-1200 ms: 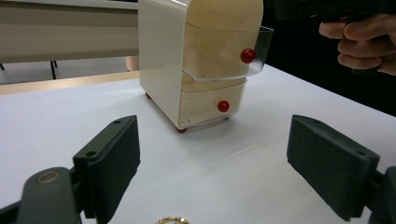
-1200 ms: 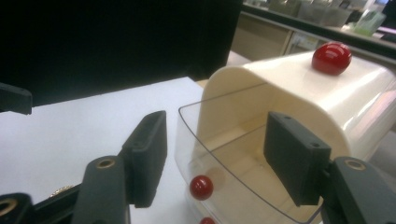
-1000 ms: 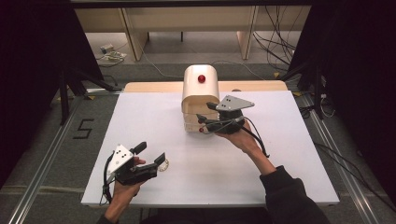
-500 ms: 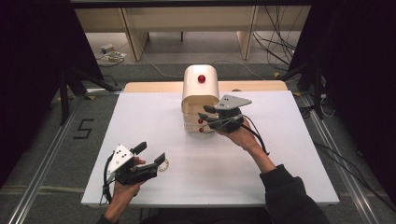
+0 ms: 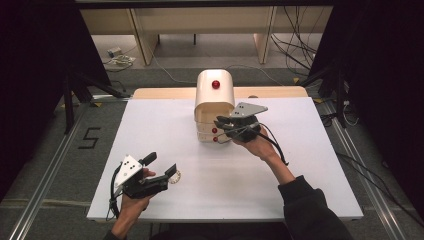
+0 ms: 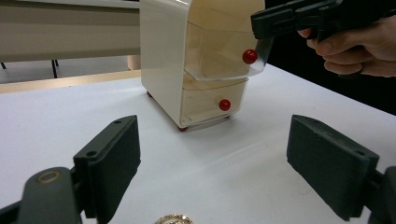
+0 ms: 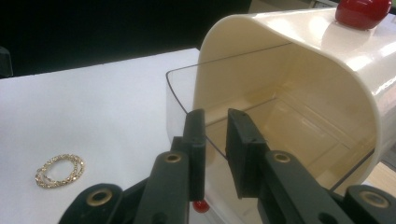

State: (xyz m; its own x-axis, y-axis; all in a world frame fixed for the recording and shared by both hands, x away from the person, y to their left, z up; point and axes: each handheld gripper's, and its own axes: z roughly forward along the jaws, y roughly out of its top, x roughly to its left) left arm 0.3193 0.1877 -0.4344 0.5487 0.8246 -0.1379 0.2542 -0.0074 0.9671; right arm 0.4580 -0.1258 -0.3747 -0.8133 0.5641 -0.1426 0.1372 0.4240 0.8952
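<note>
The right gripper (image 7: 215, 140) has just been closing its jaws on the clear front wall of the top drawer (image 7: 196, 93), which stands pulled partway out of the cream plastic mini chest with red knobs (image 5: 214, 102) near the table's far edge. The wall sits between the pads, but a slight gap shows, so the pinch looks nearly made rather than firm. The left gripper (image 5: 160, 167) rests released near the front-left corner of the white table (image 5: 300, 200), with the gold chain bracelet (image 7: 60, 170) just beside its jaws. With the drawer open, the bracelet likely goes in next.
</note>
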